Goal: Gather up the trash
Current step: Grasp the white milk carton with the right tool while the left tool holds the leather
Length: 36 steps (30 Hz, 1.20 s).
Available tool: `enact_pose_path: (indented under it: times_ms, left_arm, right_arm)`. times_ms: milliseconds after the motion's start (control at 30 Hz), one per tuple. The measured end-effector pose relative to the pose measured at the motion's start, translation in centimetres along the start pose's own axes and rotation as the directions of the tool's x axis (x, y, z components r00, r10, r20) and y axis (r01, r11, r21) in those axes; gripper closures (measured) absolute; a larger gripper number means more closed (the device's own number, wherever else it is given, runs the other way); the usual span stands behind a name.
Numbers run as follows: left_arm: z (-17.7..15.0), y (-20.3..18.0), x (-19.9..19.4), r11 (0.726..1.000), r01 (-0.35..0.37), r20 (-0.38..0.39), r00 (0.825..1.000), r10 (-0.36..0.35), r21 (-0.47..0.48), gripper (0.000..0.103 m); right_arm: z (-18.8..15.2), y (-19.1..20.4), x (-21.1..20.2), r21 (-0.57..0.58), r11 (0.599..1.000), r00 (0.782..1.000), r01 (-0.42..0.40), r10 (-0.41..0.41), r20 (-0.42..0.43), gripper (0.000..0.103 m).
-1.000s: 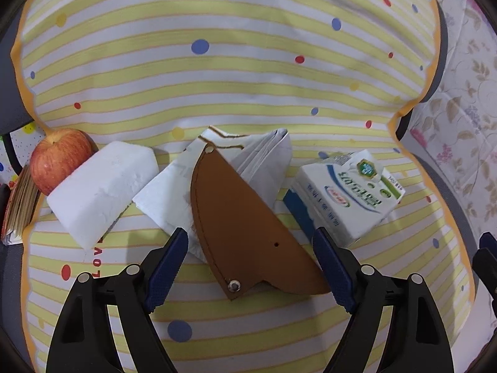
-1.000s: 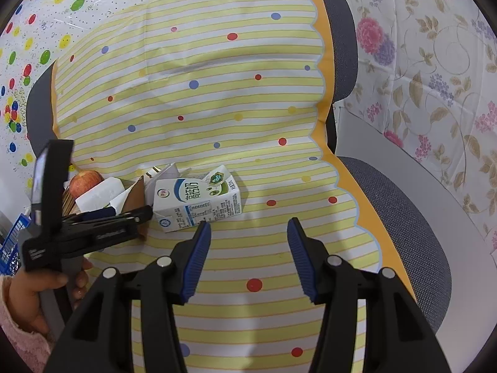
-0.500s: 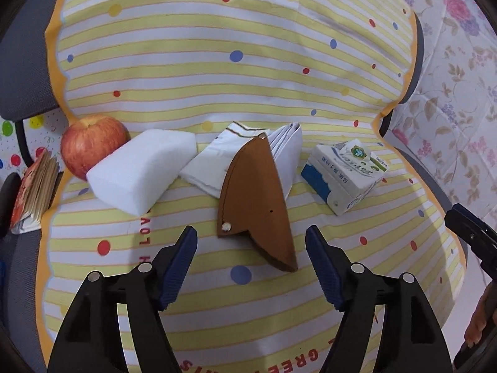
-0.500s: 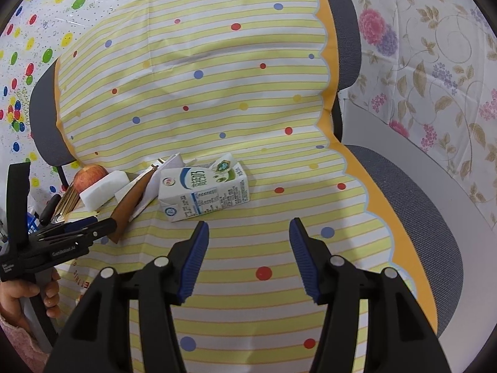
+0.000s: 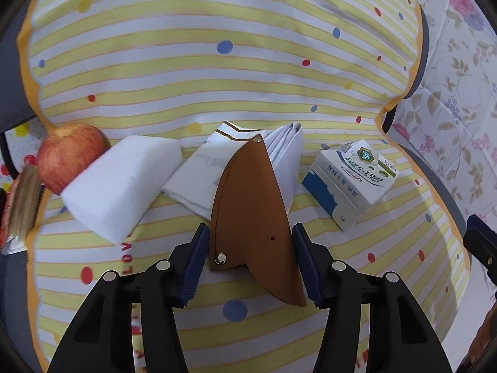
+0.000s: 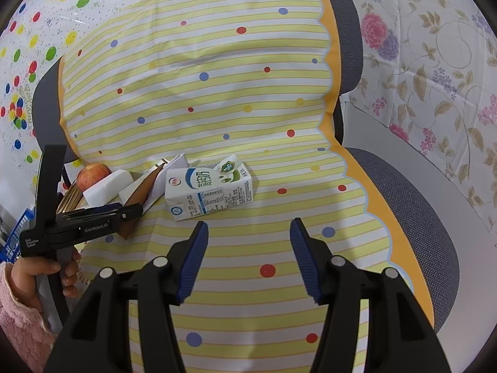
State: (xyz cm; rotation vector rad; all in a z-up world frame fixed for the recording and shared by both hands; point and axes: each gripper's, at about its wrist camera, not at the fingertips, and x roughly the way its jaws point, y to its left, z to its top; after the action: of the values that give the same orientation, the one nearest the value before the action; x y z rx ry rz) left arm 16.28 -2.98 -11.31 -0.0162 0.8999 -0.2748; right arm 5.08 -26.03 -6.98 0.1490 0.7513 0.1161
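Observation:
A white and blue milk carton (image 5: 351, 183) lies on its side on the striped chair cover; it also shows in the right wrist view (image 6: 211, 191). A brown leather sheath (image 5: 253, 214) lies on folded white paper (image 5: 217, 168), next to a white tissue pack (image 5: 124, 183). My left gripper (image 5: 248, 258) is open with its fingers on either side of the sheath's near end, and is seen from the side in the right wrist view (image 6: 136, 211). My right gripper (image 6: 247, 258) is open and empty, a little short of the carton.
A red apple (image 5: 70, 155) sits at the far left beside a stack of brown cards (image 5: 21, 205). The chair seat's grey edge (image 6: 413, 211) runs along the right. Floral wall covering (image 6: 435, 62) stands behind. A blue basket (image 6: 15, 236) is at the lower left.
My left gripper has moved forward and down, so its fingers now straddle the brown sheath. My right gripper has shifted slightly; the carton appears a little nearer.

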Motion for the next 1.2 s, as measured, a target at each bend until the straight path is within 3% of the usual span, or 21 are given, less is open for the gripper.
enact_pose_path:
  times_ms: [267,433,600,767,933,1033,1100,1200]
  left_arm:
    - [-2.0,1.1,-4.3,0.999,0.011,0.083,0.997,-0.008,-0.037,0.049]
    - [-1.7,1.4,-5.0,1.000,0.010,0.105,0.994,-0.007,-0.029,0.049]
    - [-1.6,1.6,-4.8,0.999,0.029,0.102,0.994,-0.026,-0.028,0.049]
    - [-1.6,1.7,-4.5,0.999,0.044,0.096,0.995,-0.041,-0.024,0.049]
    - [-1.2,0.8,-4.1,0.997,0.073,0.097,0.993,-0.071,-0.013,0.049]
    - [-1.2,0.2,-3.8,0.996,0.085,0.093,0.992,-0.084,-0.005,0.049]
    - [-1.1,-0.1,-3.6,0.996,0.086,0.092,0.992,-0.085,-0.001,0.049]
    - [-1.0,-0.1,-3.4,0.996,0.085,0.090,0.992,-0.084,-0.002,0.049]
  right_arm:
    - [0.5,1.9,1.9,-0.024,0.999,0.999,-0.028,0.027,-0.031,0.048]
    - [1.5,4.7,5.1,-0.068,0.997,0.998,-0.040,0.036,-0.059,0.027]
    - [2.1,7.0,8.9,-0.085,0.996,0.996,0.022,-0.029,-0.086,0.020]
    - [2.0,6.7,10.6,-0.081,0.990,0.986,0.113,-0.122,-0.116,0.021]
    - [1.6,2.8,9.6,-0.071,0.963,0.958,0.259,-0.266,-0.108,0.045]
    - [2.1,-0.4,9.2,-0.017,0.944,0.937,0.330,-0.330,-0.111,0.048]
    - [2.3,-1.7,8.5,0.028,0.955,0.951,0.296,-0.291,-0.106,0.048]
    - [2.4,-1.5,8.0,0.050,0.986,0.985,0.158,-0.154,-0.082,0.028]
